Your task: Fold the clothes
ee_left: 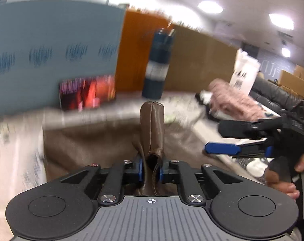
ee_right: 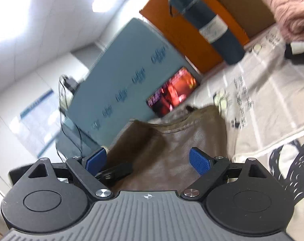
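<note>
Your left claw (ee_left: 151, 172) is clamped on a bunched fold of the brown garment (ee_left: 152, 124), which stands up straight ahead; the rest lies spread on the bench (ee_left: 208, 132) below. Your right claw (ee_right: 147, 161) hangs wide apart over the same cloth, gripping nothing, its near edge the next catch
</note>
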Demonstrator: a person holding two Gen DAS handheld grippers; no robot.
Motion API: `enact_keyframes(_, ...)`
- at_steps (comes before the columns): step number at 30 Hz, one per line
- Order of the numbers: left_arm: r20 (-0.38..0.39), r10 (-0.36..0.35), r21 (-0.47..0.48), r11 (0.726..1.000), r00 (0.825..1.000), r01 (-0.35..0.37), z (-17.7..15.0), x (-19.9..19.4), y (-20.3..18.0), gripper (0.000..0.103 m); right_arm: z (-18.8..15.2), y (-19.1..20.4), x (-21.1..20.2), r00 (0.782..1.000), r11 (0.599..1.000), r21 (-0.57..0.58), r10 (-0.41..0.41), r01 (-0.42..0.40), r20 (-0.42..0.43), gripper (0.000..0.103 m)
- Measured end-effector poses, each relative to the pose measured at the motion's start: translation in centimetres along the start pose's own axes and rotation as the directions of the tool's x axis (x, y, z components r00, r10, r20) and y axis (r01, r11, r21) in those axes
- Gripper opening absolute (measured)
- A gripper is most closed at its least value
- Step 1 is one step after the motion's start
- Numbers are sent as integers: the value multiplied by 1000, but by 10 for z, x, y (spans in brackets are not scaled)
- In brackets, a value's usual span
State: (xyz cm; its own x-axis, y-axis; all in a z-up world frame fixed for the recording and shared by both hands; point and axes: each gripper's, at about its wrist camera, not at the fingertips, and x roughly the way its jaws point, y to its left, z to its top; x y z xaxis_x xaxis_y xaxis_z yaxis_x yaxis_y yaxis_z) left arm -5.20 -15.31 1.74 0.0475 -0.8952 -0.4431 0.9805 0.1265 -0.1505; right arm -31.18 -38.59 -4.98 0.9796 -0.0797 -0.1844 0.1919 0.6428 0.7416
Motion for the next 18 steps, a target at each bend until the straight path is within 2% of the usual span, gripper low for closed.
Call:
enact_keyframes(2, 59, 23, 54, 998, 998, -26, 5, -15, -7, 10, 1, 0, -8, 998, 999, 5, 38, -39, 42, 90)
enact_keyframes(3, 63, 42, 78, 996, 997, -47, 6, -18, -7, 10, 2, 0, -11, 997, 998, 4, 61, -62, 53, 90)
enact_keyframes(6, 22, 130, 110, 985, 991, -132, 0, -13, 1, 16, 3, 2, -11, 992, 992, -4, 123, -123, 35, 90)
enact_keyframes(7, -7, 172, 115, 979, 985, -170, -5, -8, 4, 22, 3, 3, -9, 991, 991, -9, 131, -131, 17, 90)
enact_keyframes(8, -27, 212, 112, 972, 977, -207, -9, -5, 6, 35, 2, 4, -7, 992, 992, -18, 126, -126, 2, 90)
enact_keyframes(9, -28, 243, 104, 965, 970, -239, -12, -4, 8, 41, 1, 6, -4, 993, 993, -27, 115, -116, -14, 90)
enact_keyframes(11, -9, 277, 93, 957, 961, -275, -15, -5, 13, 71, 1, 7, 0, 995, 995, -32, 89, -90, -39, 90)
enact_keyframes(15, -25, 355, 127, 928, 935, -349, -21, 5, 17, 74, -2, 4, 9, 996, 1000, -21, 20, -22, -87, 90)
enact_keyframes(18, -53, 365, 143, 924, 929, -355, -28, 16, 17, 75, -5, 3, 14, 994, 1000, -20, -5, 3, -113, 90)
